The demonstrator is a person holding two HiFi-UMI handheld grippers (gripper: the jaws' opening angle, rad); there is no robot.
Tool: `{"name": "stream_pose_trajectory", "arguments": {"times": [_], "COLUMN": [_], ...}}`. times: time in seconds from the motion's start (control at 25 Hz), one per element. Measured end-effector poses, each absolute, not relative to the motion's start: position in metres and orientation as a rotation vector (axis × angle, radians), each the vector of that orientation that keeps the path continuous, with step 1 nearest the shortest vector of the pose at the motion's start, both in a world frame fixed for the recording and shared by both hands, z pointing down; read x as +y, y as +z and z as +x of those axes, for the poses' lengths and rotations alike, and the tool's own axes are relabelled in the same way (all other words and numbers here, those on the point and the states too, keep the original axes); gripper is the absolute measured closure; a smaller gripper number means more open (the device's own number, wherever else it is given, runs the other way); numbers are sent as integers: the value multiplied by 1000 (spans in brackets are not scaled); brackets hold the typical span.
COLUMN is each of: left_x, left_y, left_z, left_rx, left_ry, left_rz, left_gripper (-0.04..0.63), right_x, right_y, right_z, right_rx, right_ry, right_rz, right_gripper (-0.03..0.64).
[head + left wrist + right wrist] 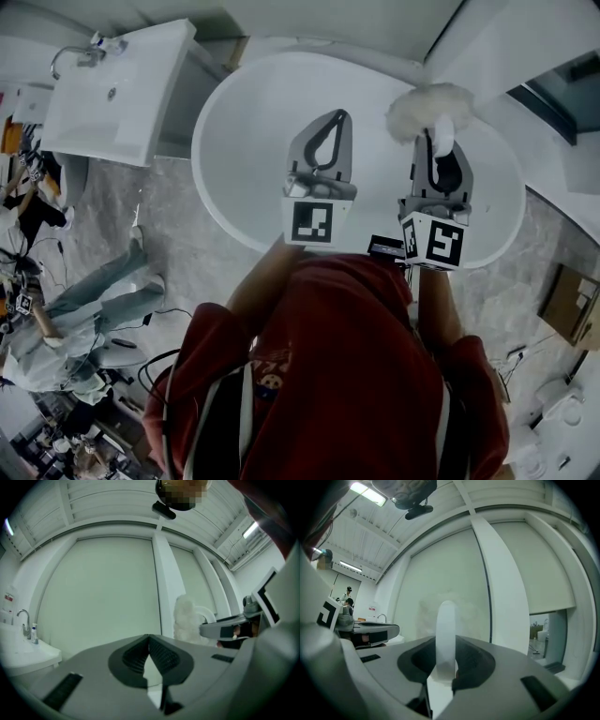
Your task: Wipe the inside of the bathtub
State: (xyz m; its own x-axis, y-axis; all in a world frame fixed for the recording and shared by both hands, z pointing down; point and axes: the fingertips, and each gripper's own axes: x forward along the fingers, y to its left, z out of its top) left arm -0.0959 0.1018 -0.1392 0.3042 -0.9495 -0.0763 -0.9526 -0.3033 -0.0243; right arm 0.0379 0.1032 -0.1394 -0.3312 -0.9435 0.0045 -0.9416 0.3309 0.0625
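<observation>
Sink (117, 89) left of bathtub (258, 127)

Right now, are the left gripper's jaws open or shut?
Shut and empty: the grey left gripper shows its jaws meeting at the tips, nothing between. The white fluffy duster sits in the right gripper.

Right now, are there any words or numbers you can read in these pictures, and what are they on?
No text can be read anywhere.
Marker cube: only black-and-white squares, no letters.
Red shirt: orange print, too blurred to read.
Wall sign: too small to read.
Wall label: red and white, too blurred to read.
</observation>
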Motion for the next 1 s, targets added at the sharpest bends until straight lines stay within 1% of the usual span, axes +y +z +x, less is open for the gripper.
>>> {"name": "stream_pose_trajectory", "arguments": {"times": [1.0], "left_x": [92], "left_y": [-135], "left_z": [-95], "left_rx": [1807], "left_ry": [74], "left_rz": [-2492], "left_gripper": [580], "right_x": [92], "right_y": [-128], "right_z": [46], "right_rx": [-2501], "right_ry": [-86], "right_rz": [1796], "right_gripper": [525]}}
